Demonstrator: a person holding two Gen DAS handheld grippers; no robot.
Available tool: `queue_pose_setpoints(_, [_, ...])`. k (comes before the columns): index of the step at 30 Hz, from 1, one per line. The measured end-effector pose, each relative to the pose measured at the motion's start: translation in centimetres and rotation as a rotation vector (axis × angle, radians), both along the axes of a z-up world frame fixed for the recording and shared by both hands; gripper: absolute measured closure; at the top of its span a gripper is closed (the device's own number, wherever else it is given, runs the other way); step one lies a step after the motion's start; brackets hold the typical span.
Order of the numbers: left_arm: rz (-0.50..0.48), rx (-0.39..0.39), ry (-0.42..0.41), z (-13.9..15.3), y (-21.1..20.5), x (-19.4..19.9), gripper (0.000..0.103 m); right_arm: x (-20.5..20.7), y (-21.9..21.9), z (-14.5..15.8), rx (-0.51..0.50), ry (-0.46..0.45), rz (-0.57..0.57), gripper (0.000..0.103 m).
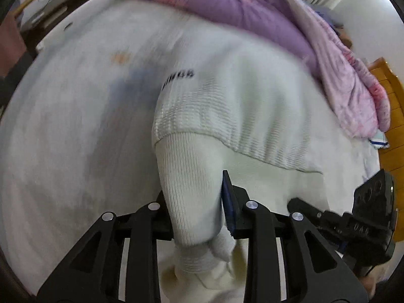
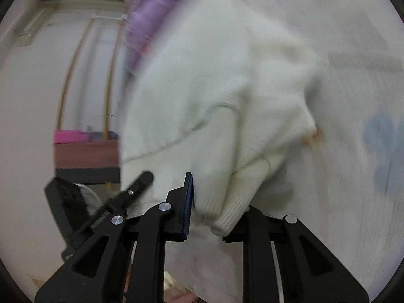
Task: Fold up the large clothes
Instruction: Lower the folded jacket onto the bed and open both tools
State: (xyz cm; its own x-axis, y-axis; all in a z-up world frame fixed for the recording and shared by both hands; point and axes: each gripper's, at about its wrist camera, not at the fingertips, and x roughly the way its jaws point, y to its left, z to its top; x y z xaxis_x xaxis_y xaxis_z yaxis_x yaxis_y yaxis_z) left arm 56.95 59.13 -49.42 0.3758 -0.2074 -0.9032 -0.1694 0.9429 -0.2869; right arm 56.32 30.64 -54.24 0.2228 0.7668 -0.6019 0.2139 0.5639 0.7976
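Observation:
A cream-white knit sweater (image 1: 227, 106) lies on a white bed sheet (image 1: 63, 126), with small dark lettering near its left edge. My left gripper (image 1: 194, 197) is shut on a ribbed sleeve (image 1: 189, 176) of the sweater, which runs down between the fingers. In the right wrist view the sweater (image 2: 202, 75) is lifted and bunched, and my right gripper (image 2: 217, 202) is shut on a ribbed cuff (image 2: 237, 202) of it. The right gripper also shows at the lower right of the left wrist view (image 1: 353, 222). Both views are blurred.
A purple and pink quilt (image 1: 252, 12) is heaped along the far side of the bed. A wooden floor (image 1: 388, 101) shows at right. In the right wrist view a pink and brown box (image 2: 85, 149) stands by a white wall, with thin wooden rods (image 2: 70, 75).

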Motion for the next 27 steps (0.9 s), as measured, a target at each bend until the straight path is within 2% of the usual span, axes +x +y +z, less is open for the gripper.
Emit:
queue_pose_setpoints(1, [0.018,0.002,-0.004,-0.5,0.3,-0.6,0.067,-0.4,0.0,-0.4,-0.002,0.004,-0.001,0.087])
queue_pose_setpoints(3, [0.063,0.000,0.004,-1.3,0.9,-1.6,0.052,-0.6,0.0,-0.5,-0.024,0.006,0.004,0.086])
queue_pose_setpoints(4, [0.080,-0.010,0.015,-1.7,0.9,-1.3,0.050,-0.4,-0.2,-0.5,-0.053,0.011,0.008,0.083])
queue_pose_setpoints(6, [0.112,0.000,0.019,-2.2,1.2,-1.4,0.033,0.2,-0.2,-0.1,-0.109,0.008,0.022,0.077])
queue_pose_setpoints(7, [0.130,0.024,0.027,-2.1,1.1,-1.4,0.030,0.4,0.2,0.3,-0.150,0.009,0.031,0.069])
queue_pose_setpoints(8, [0.138,0.034,0.039,-2.3,0.7,-1.1,0.026,0.5,0.2,0.6,-0.198,0.014,0.037,0.056])
queue_pose_setpoints(10, [0.155,0.057,0.067,-2.1,0.3,-1.1,0.023,0.7,-0.3,1.1,-0.268,0.014,0.041,0.053])
queue_pose_setpoints(11, [0.160,0.100,0.097,-1.8,-0.2,-1.0,0.021,0.7,-0.4,1.3,-0.290,0.016,0.048,0.051])
queue_pose_setpoints(13, [0.166,0.116,0.096,-1.1,-0.6,-1.9,0.018,0.9,-1.2,2.5,-0.322,-0.011,0.051,0.050])
queue_pose_setpoints(17, [0.209,0.194,0.039,2.5,-1.7,-3.0,0.013,1.4,-1.7,5.1,-0.371,-0.076,0.067,0.047])
queue_pose_setpoints(19, [0.225,0.188,0.008,4.5,-2.3,-3.4,0.012,1.8,-2.1,7.3,-0.428,-0.123,0.085,0.044])
queue_pose_setpoints(21, [0.228,0.217,-0.034,6.9,-3.5,-3.6,0.012,1.7,-2.7,10.2,-0.467,-0.201,0.107,0.044])
queue_pose_setpoints(22, [0.221,0.225,-0.050,7.9,-3.9,-3.7,0.012,0.9,-2.8,11.2,-0.479,-0.238,0.117,0.041])
queue_pose_setpoints(23, [0.214,0.234,-0.066,8.9,-4.5,-3.8,0.012,0.5,-2.8,12.3,-0.498,-0.268,0.127,0.032])
queue_pose_setpoints(27, [0.185,0.264,-0.118,13.1,-7.4,-4.4,0.012,0.2,-2.5,17.1,-0.543,-0.382,0.155,0.022])
